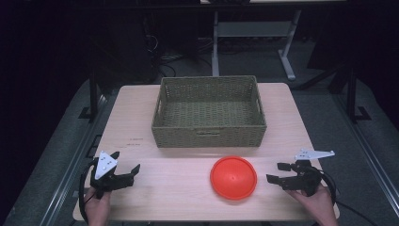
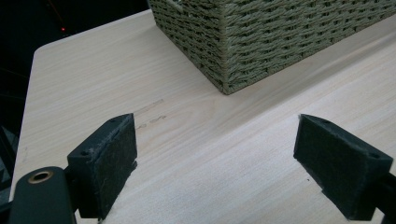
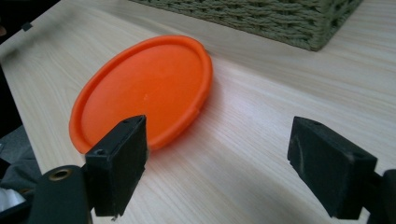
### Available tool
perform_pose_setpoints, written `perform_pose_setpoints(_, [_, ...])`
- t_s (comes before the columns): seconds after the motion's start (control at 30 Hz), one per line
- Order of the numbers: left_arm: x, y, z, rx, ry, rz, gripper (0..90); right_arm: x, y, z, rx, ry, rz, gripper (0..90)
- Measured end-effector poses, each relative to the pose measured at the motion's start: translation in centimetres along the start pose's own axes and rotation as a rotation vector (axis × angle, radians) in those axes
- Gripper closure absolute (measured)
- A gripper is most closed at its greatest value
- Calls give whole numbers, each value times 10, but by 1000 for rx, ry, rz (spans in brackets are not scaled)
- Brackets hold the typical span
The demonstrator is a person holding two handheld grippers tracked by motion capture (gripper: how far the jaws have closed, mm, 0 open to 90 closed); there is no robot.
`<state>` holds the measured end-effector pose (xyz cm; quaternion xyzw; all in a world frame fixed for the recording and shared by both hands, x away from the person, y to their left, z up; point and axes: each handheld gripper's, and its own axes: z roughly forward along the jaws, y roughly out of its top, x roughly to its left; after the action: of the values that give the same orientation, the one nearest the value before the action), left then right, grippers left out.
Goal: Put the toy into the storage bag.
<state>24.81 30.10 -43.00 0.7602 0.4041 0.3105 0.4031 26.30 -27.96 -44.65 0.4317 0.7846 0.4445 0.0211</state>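
So far nothing looks done: your left tongs (image 1: 123, 170) and right tongs (image 1: 278, 172) are both spread and empty, and the orange plate (image 1: 234, 177) lies just before the empty wicker basket (image 1: 209, 135).

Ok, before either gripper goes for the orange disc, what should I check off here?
1. Right gripper open: ok, jaws spread, nothing between them.
2. Left gripper open: ok, jaws apart over bare table.
3. Disc free to grasp: ok, flat on the table, nothing on it.
4. Disc apart from basket: ok, a gap shows between them.
5. Basket has room: ok, inside looks empty.
6. Rim thin enough to pinch: cannot tell, though the edge looks low.
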Motion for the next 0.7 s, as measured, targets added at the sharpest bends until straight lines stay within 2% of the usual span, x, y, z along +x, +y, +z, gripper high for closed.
perform_pose_setpoints(0.2, [-1,1,1,1,-2,3,128,4,7,5,14,18,-5,195])
perform_pose_setpoints(0.7, [-1,1,1,-1,-4,8,128,15,32,24,59,50,-52,197])
